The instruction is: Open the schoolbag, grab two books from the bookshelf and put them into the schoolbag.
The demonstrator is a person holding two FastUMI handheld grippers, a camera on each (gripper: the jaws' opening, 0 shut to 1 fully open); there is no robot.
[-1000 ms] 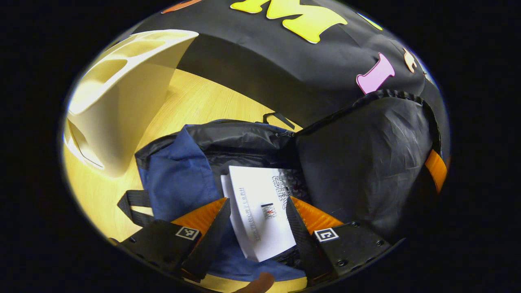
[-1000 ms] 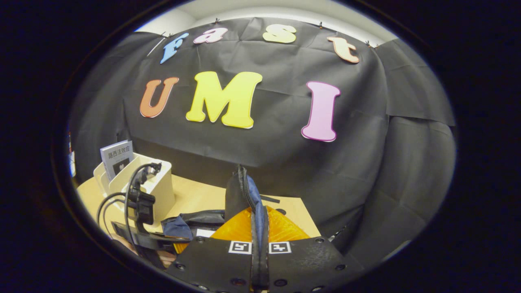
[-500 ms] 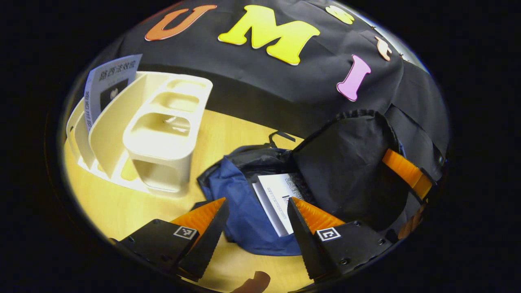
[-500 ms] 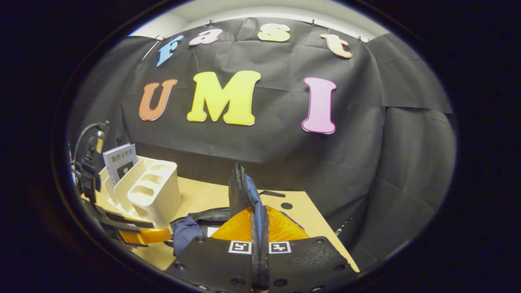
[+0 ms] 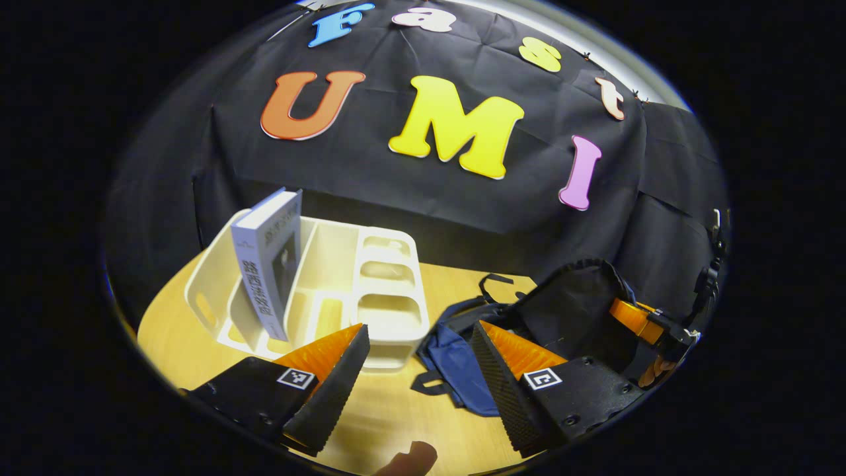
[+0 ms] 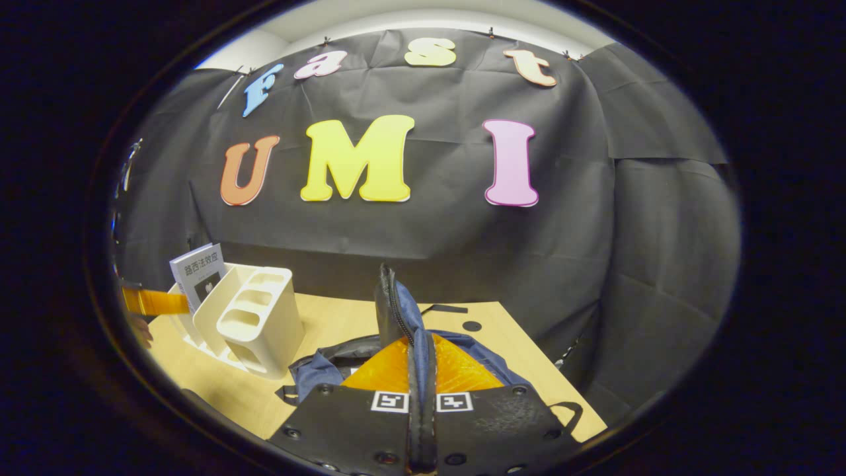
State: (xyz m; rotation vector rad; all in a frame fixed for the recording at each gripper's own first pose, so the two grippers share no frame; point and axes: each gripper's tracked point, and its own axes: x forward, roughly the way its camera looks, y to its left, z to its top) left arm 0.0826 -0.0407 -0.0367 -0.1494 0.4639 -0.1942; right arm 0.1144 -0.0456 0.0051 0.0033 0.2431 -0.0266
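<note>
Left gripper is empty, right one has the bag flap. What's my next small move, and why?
Probably ease the open left gripper forward-left to the book upright in the bookshelf. The right gripper pinches the schoolbag flap up, so the schoolbag is open.

The raised flap (image 5: 574, 305) hides the schoolbag (image 5: 462, 357) interior; book (image 5: 268, 264) print is unreadably small.
</note>
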